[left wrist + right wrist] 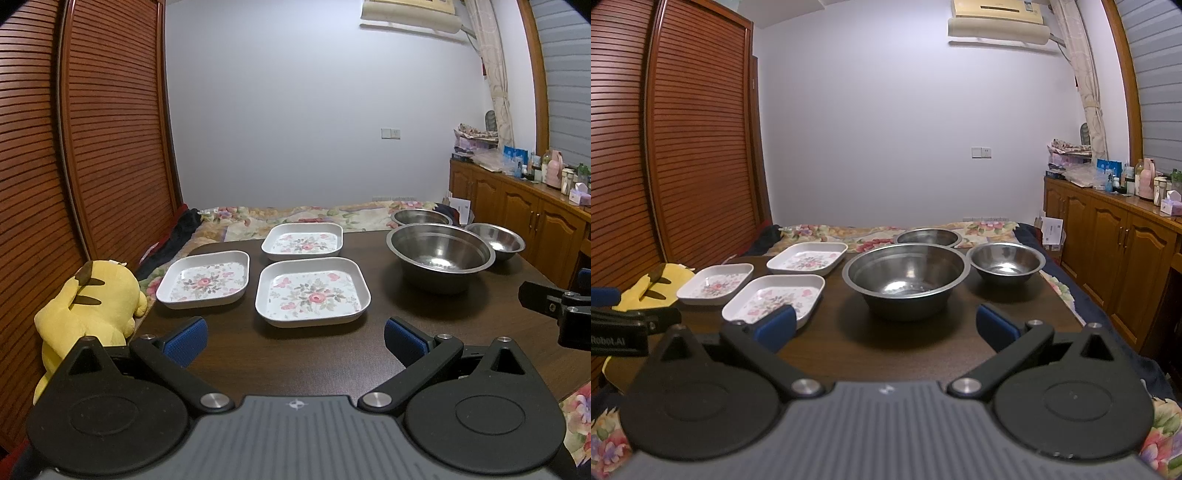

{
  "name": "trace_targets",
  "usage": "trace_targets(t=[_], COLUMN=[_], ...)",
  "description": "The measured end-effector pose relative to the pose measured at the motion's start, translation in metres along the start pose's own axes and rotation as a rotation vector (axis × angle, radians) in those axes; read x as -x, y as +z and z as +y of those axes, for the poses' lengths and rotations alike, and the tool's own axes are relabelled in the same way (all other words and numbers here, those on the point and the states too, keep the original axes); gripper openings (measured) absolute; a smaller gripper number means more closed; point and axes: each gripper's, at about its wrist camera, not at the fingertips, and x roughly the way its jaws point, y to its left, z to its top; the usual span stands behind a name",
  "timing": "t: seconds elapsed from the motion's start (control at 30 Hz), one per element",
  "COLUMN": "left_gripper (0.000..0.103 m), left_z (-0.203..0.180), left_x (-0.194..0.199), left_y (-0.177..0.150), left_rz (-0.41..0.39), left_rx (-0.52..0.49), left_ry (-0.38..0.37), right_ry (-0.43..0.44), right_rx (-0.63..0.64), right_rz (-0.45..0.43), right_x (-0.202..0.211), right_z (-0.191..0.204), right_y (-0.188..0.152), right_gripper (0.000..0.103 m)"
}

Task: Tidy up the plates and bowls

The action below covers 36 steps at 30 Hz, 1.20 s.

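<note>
Pale wall point(886, 110) ahead of me, air conditioner point(997, 24) high up. Slatted wooden doors point(92, 129) on my left. Wooden cabinets point(1108, 236) along the right, cluttered on top; curtain point(1087, 74) tied beside them. Floral bed point(295, 214) past the dark table point(240, 350).

Two low near-edge views, same table point(240, 354)

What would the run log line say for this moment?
left tool open, holding nothing | right tool open, holding nothing | three floral plates unstacked | three steel bowls unstacked | table
</note>
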Motion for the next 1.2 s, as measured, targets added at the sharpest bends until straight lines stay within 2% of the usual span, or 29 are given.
trace_targets(t=[0.2, 0.43, 0.67, 0.77, 0.9, 1.07, 1.2], left_gripper=[0.103, 0.103, 0.103, 0.103, 0.103, 0.103, 0.103], left_z=[0.001, 0.006, 0.020, 0.031, 0.045, 0.066, 0.082], left_x=[-0.010, -0.029, -0.043, -0.050, -0.059, -0.077, -0.085], left_y=[-0.006, -0.015, -0.017, -0.016, -0.009, 0.002, 0.009], left_rz=[0.039, 0.129, 0.172, 0.168, 0.142, 0.119, 0.079], left_rx=[0.011, 0.019, 0.058, 0.084, 0.089, 0.086, 0.107], left_ry=[-0.009, -0.043, -0.049, -0.051, -0.012, 0.020, -0.001], right_ry=[0.006, 0.036, 0.111, 0.135, 0.143, 0.190, 0.218], right_rx=[0.006, 0.041, 0.069, 0.074, 0.143, 0.156, 0.179], right_rz=[0.012, 0.043, 0.067, 0.060, 0.034, 0.051, 0.071], right_x=[-0.005, -0.020, -0.042, -0.049, -0.059, -0.074, -0.089], right_z=[0.003, 0.012, 0.024, 0.029, 0.043, 0.053, 0.065], right_y=[-0.004, -0.011, -0.010, -0.006, -0.003, 0.001, 0.002], right_gripper=[0.103, 0.103, 0.103, 0.103, 0.103, 0.103, 0.103])
